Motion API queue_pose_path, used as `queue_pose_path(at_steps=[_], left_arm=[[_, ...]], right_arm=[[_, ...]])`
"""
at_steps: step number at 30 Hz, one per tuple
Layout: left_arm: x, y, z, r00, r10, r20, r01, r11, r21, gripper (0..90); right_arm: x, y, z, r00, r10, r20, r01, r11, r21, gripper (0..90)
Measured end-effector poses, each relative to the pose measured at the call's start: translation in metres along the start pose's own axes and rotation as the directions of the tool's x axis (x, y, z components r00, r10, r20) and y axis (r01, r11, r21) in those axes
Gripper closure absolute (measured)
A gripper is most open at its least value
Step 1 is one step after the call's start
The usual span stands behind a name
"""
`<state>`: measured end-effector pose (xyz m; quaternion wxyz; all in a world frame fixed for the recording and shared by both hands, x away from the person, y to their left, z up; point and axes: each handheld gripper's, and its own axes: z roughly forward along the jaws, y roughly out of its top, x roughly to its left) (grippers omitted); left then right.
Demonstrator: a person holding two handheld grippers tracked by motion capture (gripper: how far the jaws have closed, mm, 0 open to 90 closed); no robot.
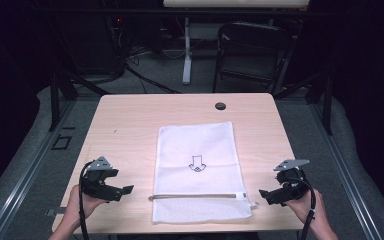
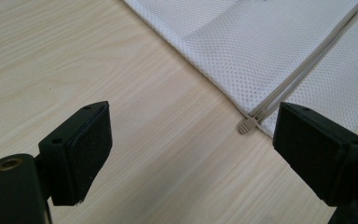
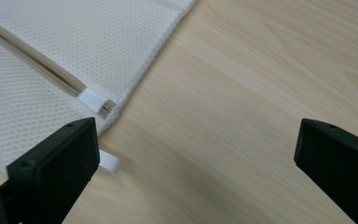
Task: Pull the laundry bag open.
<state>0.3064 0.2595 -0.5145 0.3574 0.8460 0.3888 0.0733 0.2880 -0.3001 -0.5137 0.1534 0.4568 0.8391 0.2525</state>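
Note:
A white mesh laundry bag with a small black arrow print lies flat in the middle of the table, its grey zipper running across near the front edge. The zipper pull sticks out past the bag's left edge. My left gripper hovers left of the bag, open with nothing between its jaws. My right gripper is just right of the bag's zipper end, open and empty too. In the left gripper view the bag lies ahead to the right; in the right gripper view the bag lies to the left.
The light wooden table has a dark round grommet near its far edge. Behind the table stand a dark folding chair and a white table leg. A small white tag pokes out at the bag's edge.

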Motion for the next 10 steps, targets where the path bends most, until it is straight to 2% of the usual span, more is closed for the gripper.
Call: queue_pose_path(at_steps=[3, 7, 10], left_arm=[[0.001, -0.002, 0.001, 0.9998, 0.01, -0.016, -0.01, 0.9999, 0.005, 11.5], [-0.001, -0.002, 0.004, 0.9994, 0.03, -0.019, -0.03, 0.9995, 0.013, 10.9], [0.001, -0.002, 0.008, 0.9995, 0.031, -0.011, -0.031, 0.9993, 0.019, 10.2]], right_arm=[[-0.005, -0.006, 0.007, 0.9992, 0.032, -0.024, -0.032, 0.9995, 0.006, 0.0], [-0.01, -0.009, 0.016, 0.9989, 0.029, -0.036, -0.027, 0.9983, 0.051, 0.0], [-0.01, -0.01, 0.018, 0.9989, 0.03, -0.035, -0.028, 0.9983, 0.051, 0.0]])
